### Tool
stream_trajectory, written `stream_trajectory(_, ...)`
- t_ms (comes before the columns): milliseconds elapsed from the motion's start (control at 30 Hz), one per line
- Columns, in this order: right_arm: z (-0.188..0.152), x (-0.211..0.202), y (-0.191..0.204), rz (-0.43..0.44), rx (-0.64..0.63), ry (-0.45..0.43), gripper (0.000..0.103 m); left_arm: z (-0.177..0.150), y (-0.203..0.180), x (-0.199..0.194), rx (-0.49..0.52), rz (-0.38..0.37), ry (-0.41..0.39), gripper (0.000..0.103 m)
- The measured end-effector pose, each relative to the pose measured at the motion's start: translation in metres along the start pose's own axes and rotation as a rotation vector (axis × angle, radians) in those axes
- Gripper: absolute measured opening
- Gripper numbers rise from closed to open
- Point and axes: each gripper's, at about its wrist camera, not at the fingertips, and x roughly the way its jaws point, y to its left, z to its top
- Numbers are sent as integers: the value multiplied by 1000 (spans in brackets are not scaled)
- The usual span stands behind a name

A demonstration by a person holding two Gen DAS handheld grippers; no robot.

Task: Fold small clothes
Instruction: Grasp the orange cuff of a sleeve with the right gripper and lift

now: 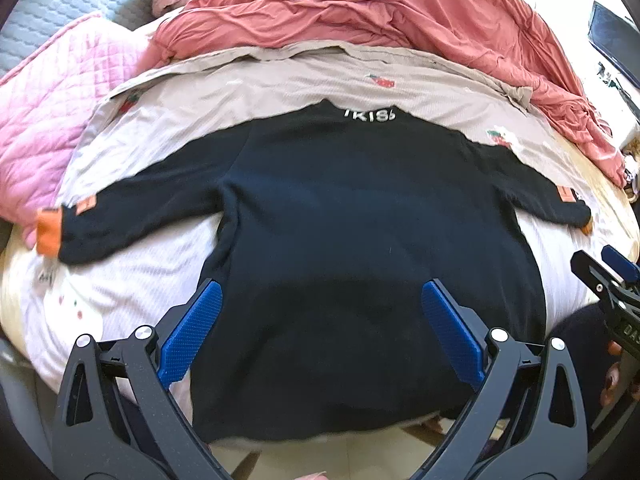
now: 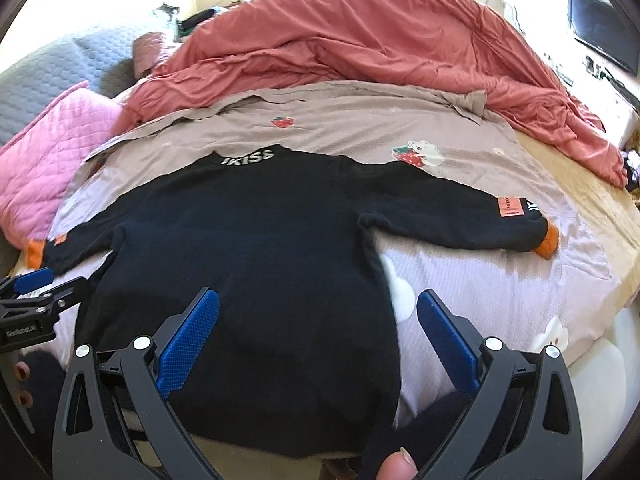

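A small black sweater (image 1: 340, 232) with white collar lettering and orange cuffs lies flat, back up, on the bed, both sleeves spread out; it also shows in the right wrist view (image 2: 248, 248). My left gripper (image 1: 322, 300) is open and empty, hovering above the sweater's lower left part near the hem. My right gripper (image 2: 318, 308) is open and empty above the sweater's lower right edge. The left sleeve cuff (image 1: 48, 232) and the right sleeve cuff (image 2: 546, 246) lie out to the sides. The right gripper's tip (image 1: 612, 276) shows at the left view's right edge.
The sweater lies on a pale strawberry-print sheet (image 2: 360, 120). A coral duvet (image 1: 380, 12) is heaped at the back. A pink quilted pillow (image 1: 52, 120) sits at the left. A dark screen (image 2: 600, 28) stands far right. The bed's front edge (image 1: 280, 456) is just below the hem.
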Motion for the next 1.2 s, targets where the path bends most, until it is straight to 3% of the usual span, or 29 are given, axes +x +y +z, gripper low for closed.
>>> stream_trajectory(300,56,30,-27,-43,84,-37,99,48,-18,33,-1,17,-1,94)
stream_trajectory(667,119,76,-85,-133,256,-102,99,82,-33,80,-25,13,49,94)
stream_trajectory(933,110,108,-160,-302,340,-71,99,90,-46,122,-12,18,92,94)
stream_trajectory(1200,79,110,-251,-484,508,-39,99,82,-63,153,8,-3,112,94)
